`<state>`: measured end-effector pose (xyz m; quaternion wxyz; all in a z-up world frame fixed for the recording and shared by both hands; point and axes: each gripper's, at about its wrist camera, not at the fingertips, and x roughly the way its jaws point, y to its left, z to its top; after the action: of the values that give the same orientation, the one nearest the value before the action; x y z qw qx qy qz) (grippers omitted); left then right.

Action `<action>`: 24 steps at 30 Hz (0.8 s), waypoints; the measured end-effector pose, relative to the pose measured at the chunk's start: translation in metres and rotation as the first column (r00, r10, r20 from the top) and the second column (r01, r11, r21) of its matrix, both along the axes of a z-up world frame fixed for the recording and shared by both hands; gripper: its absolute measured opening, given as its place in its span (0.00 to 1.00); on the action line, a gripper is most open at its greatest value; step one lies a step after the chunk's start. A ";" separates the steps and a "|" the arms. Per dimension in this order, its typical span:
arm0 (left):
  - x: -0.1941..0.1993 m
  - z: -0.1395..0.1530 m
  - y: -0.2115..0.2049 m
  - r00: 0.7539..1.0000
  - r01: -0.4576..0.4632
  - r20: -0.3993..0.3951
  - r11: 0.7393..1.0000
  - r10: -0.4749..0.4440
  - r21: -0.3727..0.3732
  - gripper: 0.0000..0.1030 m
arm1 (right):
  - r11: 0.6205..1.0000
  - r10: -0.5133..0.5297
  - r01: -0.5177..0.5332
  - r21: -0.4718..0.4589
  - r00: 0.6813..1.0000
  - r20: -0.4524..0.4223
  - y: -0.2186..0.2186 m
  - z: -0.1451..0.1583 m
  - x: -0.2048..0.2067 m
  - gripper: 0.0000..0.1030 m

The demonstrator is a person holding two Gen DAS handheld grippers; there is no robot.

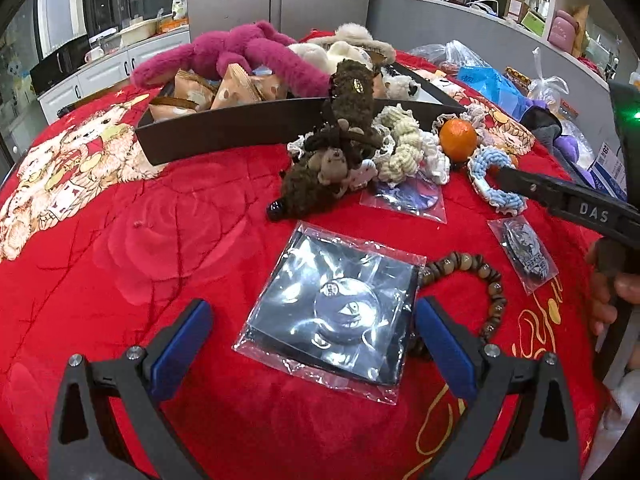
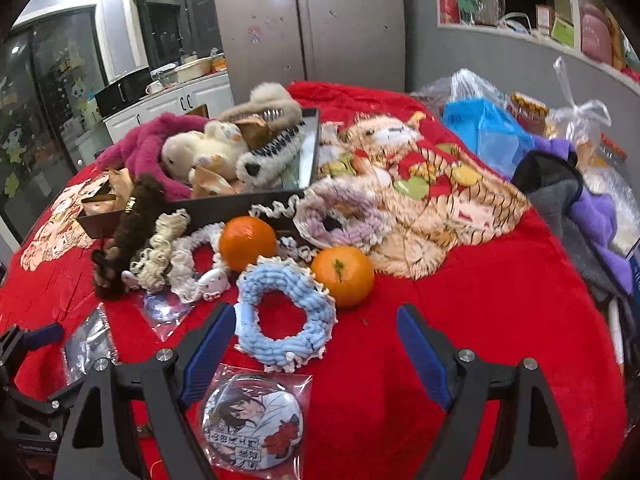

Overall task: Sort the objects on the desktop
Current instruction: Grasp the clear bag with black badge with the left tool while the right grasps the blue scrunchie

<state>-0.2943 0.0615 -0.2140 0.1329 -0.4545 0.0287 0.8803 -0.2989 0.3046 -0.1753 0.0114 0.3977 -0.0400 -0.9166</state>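
Note:
My left gripper point(image 1: 312, 320) is open, its blue pads on either side of a badge in a clear bag point(image 1: 332, 312) on the red cloth. A brown bead bracelet point(image 1: 480, 280) lies just right of it. My right gripper point(image 2: 316, 328) is open and empty above a blue knitted scrunchie point(image 2: 286, 316), with an anime badge in a bag point(image 2: 252, 424) below it. Two oranges point(image 2: 248, 242) point(image 2: 343, 276) lie behind the scrunchie. A dark tray point(image 1: 224, 128) at the back holds plush toys point(image 1: 240, 50). The right gripper also shows in the left wrist view point(image 1: 560, 196).
Brown plush hair clips point(image 1: 344, 120), cream scrunchies point(image 1: 404, 148) and small bagged items point(image 1: 524, 252) lie in front of the tray. Plastic bags point(image 2: 484, 120) and purple and grey cloths point(image 2: 588, 216) crowd the right side. Cabinets and shelves stand behind.

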 end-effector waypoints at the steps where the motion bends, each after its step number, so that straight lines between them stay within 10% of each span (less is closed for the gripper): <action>1: 0.000 -0.001 0.002 1.000 0.001 0.001 1.000 -0.001 -0.016 1.00 | 1.000 0.000 0.000 -0.004 1.000 0.007 0.000 -0.002 -0.002 0.82; 16: 0.001 -0.003 0.010 1.000 0.004 0.003 0.998 -0.004 -0.069 1.00 | 0.999 0.007 -0.005 -0.037 0.998 0.059 0.000 -0.019 -0.014 0.82; 21: 0.000 -0.003 0.009 1.000 0.001 -0.001 0.998 -0.001 -0.066 0.97 | 0.999 0.021 -0.019 -0.046 0.999 0.041 0.000 -0.015 -0.012 0.55; 24: 0.004 0.001 0.006 0.999 -0.019 -0.034 0.998 0.016 -0.064 0.75 | 0.998 0.042 -0.041 -0.052 0.999 0.024 -0.004 -0.012 -0.010 0.35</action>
<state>-0.2902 0.0678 -0.2129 0.1100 -0.4439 0.0553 0.8876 -0.3084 0.3005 -0.1875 0.0400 0.4094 -0.0552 -0.9098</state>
